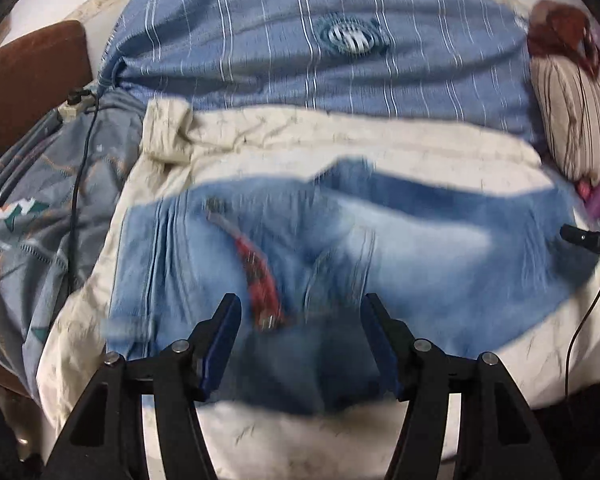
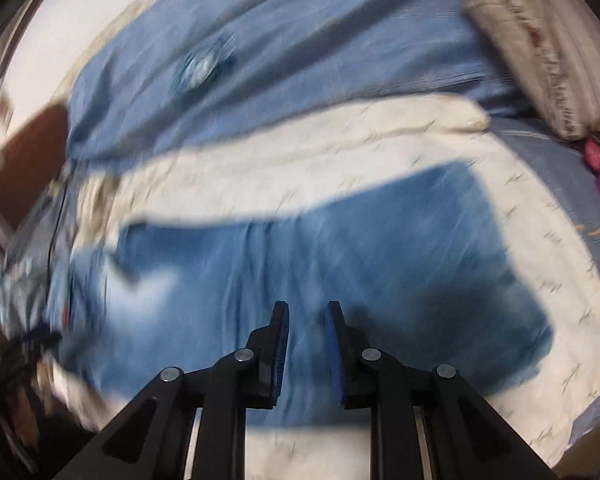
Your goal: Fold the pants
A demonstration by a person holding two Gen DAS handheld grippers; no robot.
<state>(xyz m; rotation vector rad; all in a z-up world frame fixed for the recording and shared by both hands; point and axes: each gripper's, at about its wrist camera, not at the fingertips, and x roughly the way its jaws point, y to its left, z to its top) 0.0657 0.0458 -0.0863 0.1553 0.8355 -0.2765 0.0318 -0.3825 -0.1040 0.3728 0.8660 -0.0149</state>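
Jaws on my left gripper (image 1: pixel 300 308) stand well apart, and I see nothing pinched between the blue pads; the jeans (image 1: pixel 340 248) lie under and beyond them, spread across a cream bedspread (image 1: pixel 420 148). From the left wrist view the denim is smeared by motion blur, so I cannot say whether the pads touch the cloth or hang just above it. A red strip (image 1: pixel 260 276) runs down the denim near the left finger; I cannot make out what it is. Beyond the cream cover lies a blue striped sheet (image 1: pixel 300 40) with a round emblem. A striped pillow (image 1: pixel 572 120) sits at the right edge, partly cut off, and a grey patterned quilt (image 1: pixel 40 208) bunches at the left with a black cable (image 1: pixel 78 184) trailing over it. At the far right a black bar (image 1: pixel 588 238) pokes into the picture, mostly cropped.

From the right wrist view, my right gripper (image 2: pixel 308 312) has its jaws drawn close, a narrow gap left between them. Denim shows through that gap, yet I cannot tell whether any fold is caught there. The jeans fill the middle of this picture, on the same cream cover, with their left end dissolving into blur. Everything at the left edge is too smeared to name.
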